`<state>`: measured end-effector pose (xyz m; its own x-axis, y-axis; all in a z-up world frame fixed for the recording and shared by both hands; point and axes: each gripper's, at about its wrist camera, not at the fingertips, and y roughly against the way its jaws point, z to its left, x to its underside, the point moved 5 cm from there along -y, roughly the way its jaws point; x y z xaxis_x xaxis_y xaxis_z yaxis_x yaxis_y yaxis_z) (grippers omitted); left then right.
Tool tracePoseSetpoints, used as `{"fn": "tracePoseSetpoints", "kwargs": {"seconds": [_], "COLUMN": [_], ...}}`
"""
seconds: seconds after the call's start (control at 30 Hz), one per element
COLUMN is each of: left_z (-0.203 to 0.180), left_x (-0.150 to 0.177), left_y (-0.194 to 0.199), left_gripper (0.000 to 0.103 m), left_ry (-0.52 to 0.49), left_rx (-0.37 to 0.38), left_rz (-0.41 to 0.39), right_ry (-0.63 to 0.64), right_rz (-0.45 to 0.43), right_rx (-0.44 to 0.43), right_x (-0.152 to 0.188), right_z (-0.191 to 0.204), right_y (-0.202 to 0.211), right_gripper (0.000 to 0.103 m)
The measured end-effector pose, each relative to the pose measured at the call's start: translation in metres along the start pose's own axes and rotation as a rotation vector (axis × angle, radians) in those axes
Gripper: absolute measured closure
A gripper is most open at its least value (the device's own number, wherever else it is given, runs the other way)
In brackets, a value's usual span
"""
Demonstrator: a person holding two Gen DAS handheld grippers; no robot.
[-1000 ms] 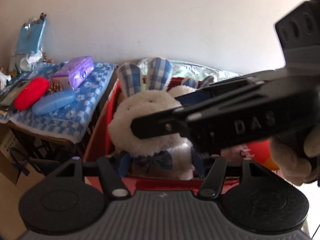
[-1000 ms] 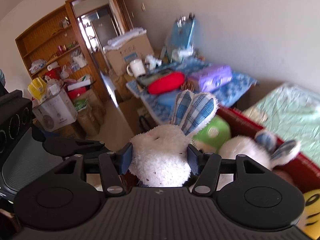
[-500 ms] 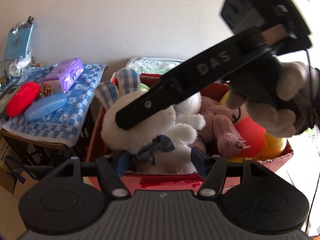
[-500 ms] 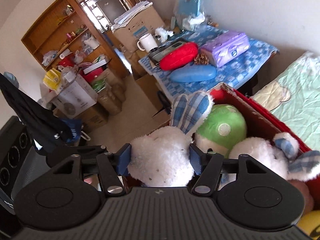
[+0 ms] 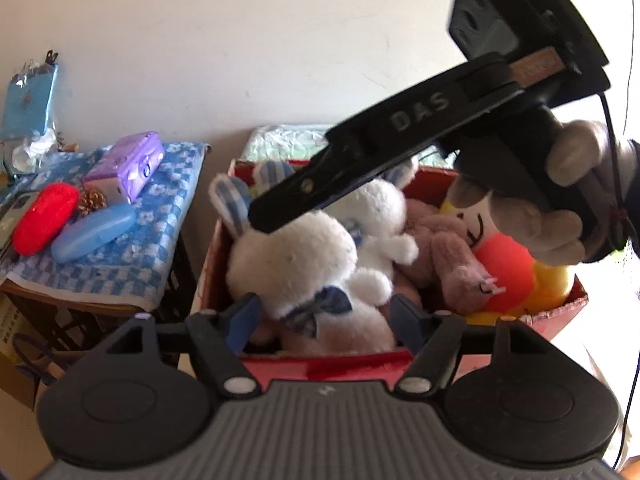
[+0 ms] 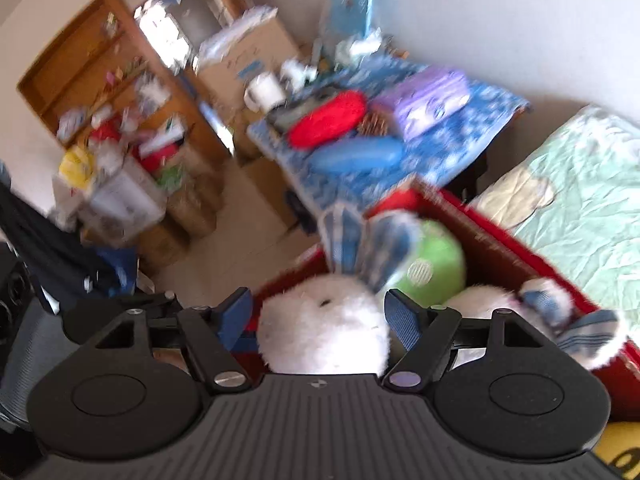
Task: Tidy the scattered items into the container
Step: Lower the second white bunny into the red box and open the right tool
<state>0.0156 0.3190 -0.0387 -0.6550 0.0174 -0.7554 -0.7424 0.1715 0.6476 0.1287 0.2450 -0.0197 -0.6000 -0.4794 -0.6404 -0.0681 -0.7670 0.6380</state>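
A white plush rabbit with blue checked ears [image 5: 304, 264] lies in the red box [image 5: 360, 362] among other soft toys. My left gripper [image 5: 325, 320] is open, its fingers either side of the rabbit's lower body at the box's near wall. My right gripper [image 6: 318, 322] is open, with the rabbit's head [image 6: 324, 336] between its fingers, which stand a little apart from the fur. In the left wrist view the right gripper's black body [image 5: 400, 148] reaches over the box from the upper right. A second white rabbit [image 6: 492, 300] and a green plush [image 6: 436, 260] lie beside it.
A pink plush [image 5: 452, 256] and an orange-yellow doll [image 5: 508, 264] fill the box's right side. A side table with a blue checked cloth [image 5: 132, 248] stands left, bearing a red case [image 5: 44, 218], a blue case [image 5: 94, 232] and a purple pack [image 5: 128, 166]. A bed [image 6: 580, 200] lies behind.
My right gripper has opened off the rabbit's head, and the rabbit has sunk lower into the red box. The right gripper's body has risen to the upper right. My left gripper has drawn back slightly.
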Motion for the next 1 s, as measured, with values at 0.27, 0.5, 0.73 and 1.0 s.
{"fn": "tracePoseSetpoints", "kwargs": {"seconds": [0.27,0.5,0.73,1.0], "left_z": [0.009,0.008,-0.011,-0.015], "left_x": [-0.009,-0.005,0.001,-0.001], "left_y": [-0.013,-0.003,0.007,0.007], "left_gripper": [0.014,0.014,0.014,0.016], "left_ry": [0.001,0.038,0.018,0.009], "left_rx": [-0.002,0.020,0.049,0.049], "left_rz": [0.006,-0.003,0.000,-0.007], "right_ry": [-0.041,0.084,0.142,0.164], "right_rz": [0.022,0.044,0.093,0.108], "right_rx": [0.041,0.000,-0.050,-0.051], "right_x": [-0.002,0.006,0.002,0.004], "right_z": [0.000,0.006,0.006,0.008], "right_y": [-0.021,-0.023,-0.034,-0.036], "right_gripper": [0.028,0.041,0.041,0.038]}}
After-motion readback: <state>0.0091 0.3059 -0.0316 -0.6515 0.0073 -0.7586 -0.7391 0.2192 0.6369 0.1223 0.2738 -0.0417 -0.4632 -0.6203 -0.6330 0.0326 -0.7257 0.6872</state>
